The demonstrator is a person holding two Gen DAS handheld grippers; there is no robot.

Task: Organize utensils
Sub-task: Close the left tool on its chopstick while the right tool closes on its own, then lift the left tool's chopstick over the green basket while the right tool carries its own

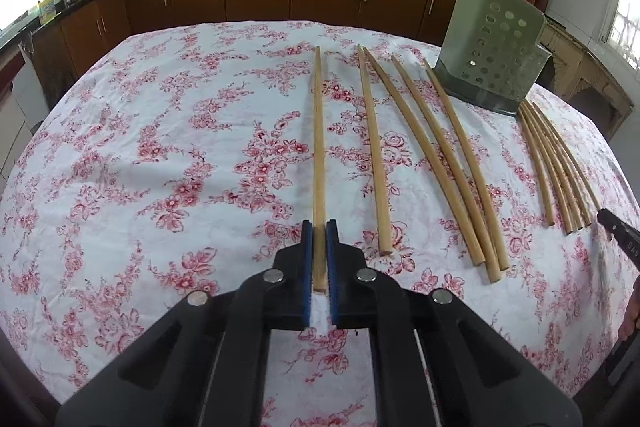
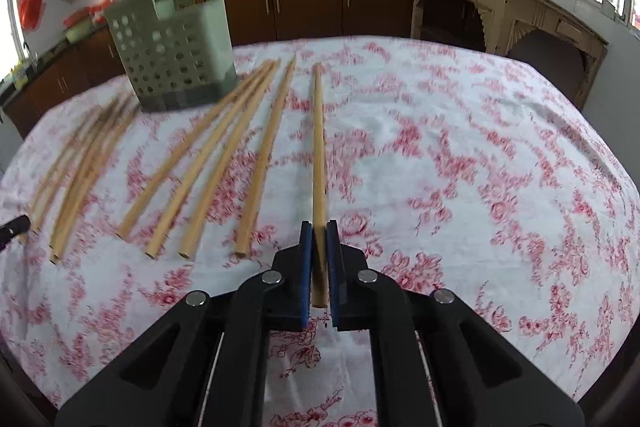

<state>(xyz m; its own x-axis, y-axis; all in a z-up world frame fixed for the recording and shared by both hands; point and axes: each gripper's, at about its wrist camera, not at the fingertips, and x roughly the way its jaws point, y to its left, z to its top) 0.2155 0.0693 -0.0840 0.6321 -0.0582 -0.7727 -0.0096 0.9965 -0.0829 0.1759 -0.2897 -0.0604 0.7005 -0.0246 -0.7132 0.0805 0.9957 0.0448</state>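
Left wrist view: my left hand-held gripper (image 1: 319, 227) is clamped on the near end of one chopstick (image 1: 318, 131), which lies flat on the floral worktop (image 1: 160, 155), pointing far. To its right lie a single chopstick (image 1: 374, 155), a fan of three (image 1: 444, 163), then a bundle (image 1: 556, 167) just in front of the perforated green holder (image 1: 494, 43). The other gripper's tip (image 1: 616, 227) shows at the right edge.

Risk, as I judge it: the grip sits right at the stick's end, so lifting may let the long free end swing or slip out of the pads. The cloth could snag the tip.

Right wrist view (blurred): my right hand-held gripper (image 2: 319, 227) is closed on the near end of the rightmost chopstick (image 2: 318, 147). Four more sticks (image 2: 224, 155) lie left of it, with the holder (image 2: 176, 43) far left. Same end-grip risk here.

Obstructions: the loose sticks lie between both grippers and the holder; a low carry could scatter them. Two long sticks heading for one holder could cross.
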